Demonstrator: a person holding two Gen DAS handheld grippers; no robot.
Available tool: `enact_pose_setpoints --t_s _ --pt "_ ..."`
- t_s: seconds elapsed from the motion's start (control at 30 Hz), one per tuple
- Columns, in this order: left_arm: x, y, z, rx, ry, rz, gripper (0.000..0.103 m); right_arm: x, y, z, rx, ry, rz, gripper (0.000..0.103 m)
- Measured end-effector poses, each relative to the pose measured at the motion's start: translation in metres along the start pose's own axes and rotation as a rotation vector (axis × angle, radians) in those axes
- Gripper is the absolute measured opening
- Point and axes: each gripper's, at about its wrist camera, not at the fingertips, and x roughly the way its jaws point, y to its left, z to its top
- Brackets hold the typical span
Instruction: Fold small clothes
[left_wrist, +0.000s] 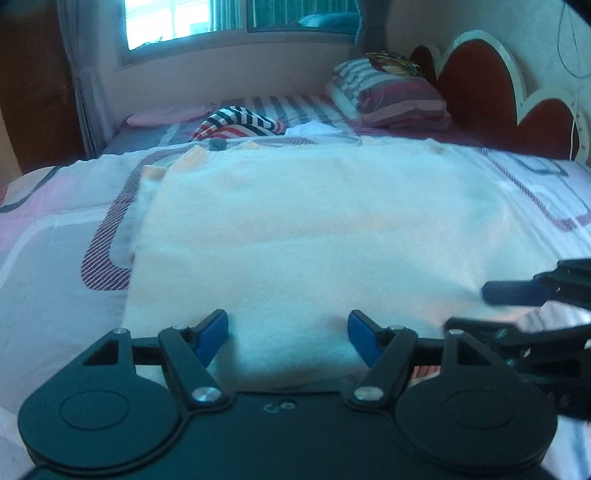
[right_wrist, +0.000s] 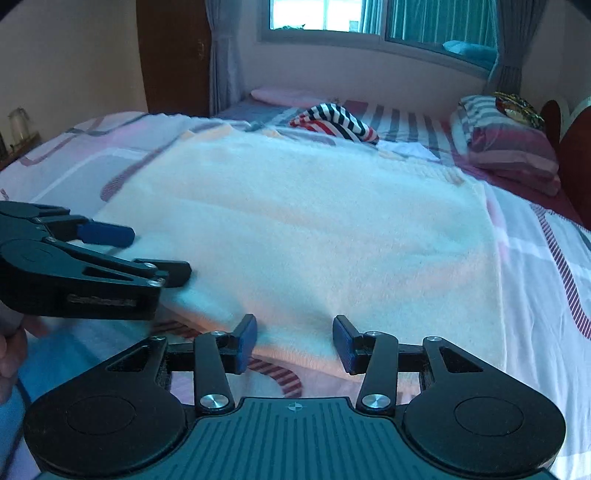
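A white fluffy cloth (left_wrist: 314, 221) lies spread flat on the bed, folded at its near edge; it also shows in the right wrist view (right_wrist: 314, 221). My left gripper (left_wrist: 288, 338) is open, its blue pads over the cloth's near edge, holding nothing. It also shows at the left of the right wrist view (right_wrist: 155, 253). My right gripper (right_wrist: 294, 341) is open just above the cloth's near edge, empty. It shows at the right of the left wrist view (left_wrist: 476, 306).
A striped red, white and navy garment (left_wrist: 236, 123) lies bunched beyond the cloth, also in the right wrist view (right_wrist: 334, 123). Striped pillows (left_wrist: 391, 98) rest by the red headboard (left_wrist: 480, 85). The patterned bedsheet (left_wrist: 55, 221) surrounds the cloth. A window (right_wrist: 332, 14) is behind.
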Motion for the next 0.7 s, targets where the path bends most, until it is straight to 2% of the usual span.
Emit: enact_pose_setpoints --t_s 0.1,0.17,0.27,0.33,0.4,0.43,0.5,0.6,0.63,0.67,0.7 --pt "0.002 -0.005 -0.006 0.023 0.011 0.004 0.072 -0.008 -0.002 -0.005 0.037 0.013 0.028 0.046" --pt "-0.001 0.009 -0.012 0.002 0.006 0.019 0.073 -0.012 -0.014 -0.012 0.056 0.035 -0.017 0.046" --pt "-0.010 0.045 -0.022 -0.063 0.006 0.068 0.073 -0.034 -0.058 -0.021 0.184 0.033 -0.084 0.046" --pt "-0.012 0.061 -0.026 -0.099 0.013 0.044 0.073 -0.044 -0.090 -0.027 0.277 0.047 -0.143 0.045" --pt "-0.013 0.055 -0.020 -0.069 0.029 0.071 0.072 -0.048 -0.107 -0.027 0.336 0.057 -0.119 0.045" --pt "-0.016 0.050 -0.018 -0.059 0.024 0.087 0.071 -0.050 -0.109 -0.023 0.344 0.055 -0.116 0.045" --pt "-0.022 0.045 -0.016 -0.066 -0.013 0.093 0.070 -0.064 -0.102 -0.015 0.320 -0.012 -0.133 0.045" --pt "-0.011 0.044 -0.023 -0.072 0.038 0.096 0.073 -0.072 -0.090 -0.010 0.284 -0.065 -0.119 0.045" --pt "-0.010 0.045 -0.027 -0.073 0.022 0.094 0.073 -0.067 -0.088 -0.012 0.267 -0.049 -0.112 0.040" --pt "-0.010 0.046 -0.027 -0.074 0.018 0.094 0.073 -0.056 -0.087 -0.018 0.258 0.012 -0.117 0.026" --pt "-0.010 0.046 -0.027 -0.073 0.022 0.097 0.073 -0.044 -0.088 -0.025 0.261 0.067 -0.128 0.026"
